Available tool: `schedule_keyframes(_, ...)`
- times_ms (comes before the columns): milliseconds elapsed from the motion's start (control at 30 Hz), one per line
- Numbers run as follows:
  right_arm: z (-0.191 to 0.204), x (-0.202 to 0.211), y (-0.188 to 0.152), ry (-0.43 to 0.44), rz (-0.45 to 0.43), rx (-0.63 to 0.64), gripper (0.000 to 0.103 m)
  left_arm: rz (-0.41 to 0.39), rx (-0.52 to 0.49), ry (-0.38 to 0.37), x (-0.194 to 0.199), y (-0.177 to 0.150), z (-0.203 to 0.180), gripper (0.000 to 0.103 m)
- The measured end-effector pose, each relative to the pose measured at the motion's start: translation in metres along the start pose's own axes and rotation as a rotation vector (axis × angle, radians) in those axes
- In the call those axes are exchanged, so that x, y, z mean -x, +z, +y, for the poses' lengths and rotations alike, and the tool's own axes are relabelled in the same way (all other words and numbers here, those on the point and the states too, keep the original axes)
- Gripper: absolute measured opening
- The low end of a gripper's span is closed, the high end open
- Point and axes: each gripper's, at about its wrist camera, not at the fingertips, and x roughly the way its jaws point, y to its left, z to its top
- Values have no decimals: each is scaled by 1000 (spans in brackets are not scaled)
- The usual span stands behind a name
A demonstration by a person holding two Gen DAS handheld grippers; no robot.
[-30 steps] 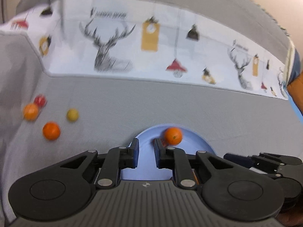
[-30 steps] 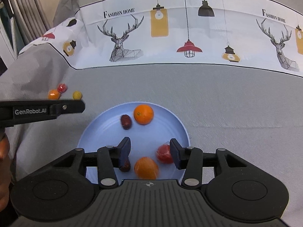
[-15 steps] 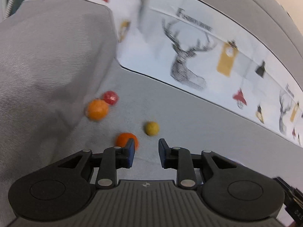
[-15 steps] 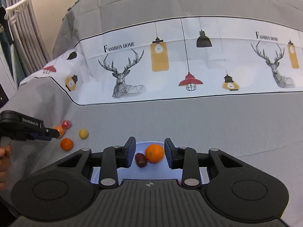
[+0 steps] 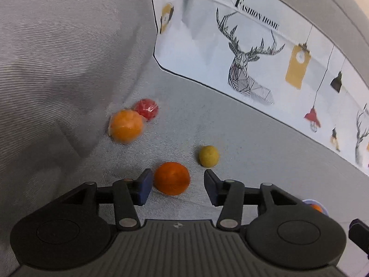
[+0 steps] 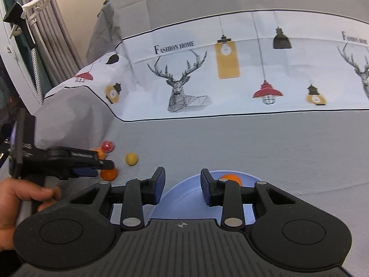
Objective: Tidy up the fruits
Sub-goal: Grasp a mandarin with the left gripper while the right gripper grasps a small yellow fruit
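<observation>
Grey fabric (image 5: 242,138) of the sofa seat carries four loose fruits near its left end, where the cloth rises into a fold. My left claw (image 5: 178,185) has just been opening; its jaws now stand apart around the orange (image 5: 171,178), left pad just beside it, no grip. Beyond lie a yellow fruit (image 5: 208,156), a wrapped orange fruit (image 5: 126,129) and a wrapped red fruit (image 5: 147,109), the last two touching. My right claw (image 6: 183,185) hangs narrowly open and empty over the blue plate (image 6: 180,200), which holds an orange fruit (image 6: 230,178).
</observation>
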Motion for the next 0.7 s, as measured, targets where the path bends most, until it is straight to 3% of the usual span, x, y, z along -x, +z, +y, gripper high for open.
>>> schedule_keyframes(167,17,-19,4,41,16,26,36,30,-3,11,-14,0,1,53)
schedule_keyframes(233,25,-30,7,60,20,40,36,39,-8,30,-16,0,2,40)
schedule_keyframes(400,46,-59,15,98,24,83,36,13,13,106,-10,2,9,38)
schedule_keyframes(533,60,-86,23,133,34,109,36,22,108,129,-8,5,23,38)
schedule_keyframes(700,78,-127,30,168,79,150,36,17,152,157,-4,7,32,38)
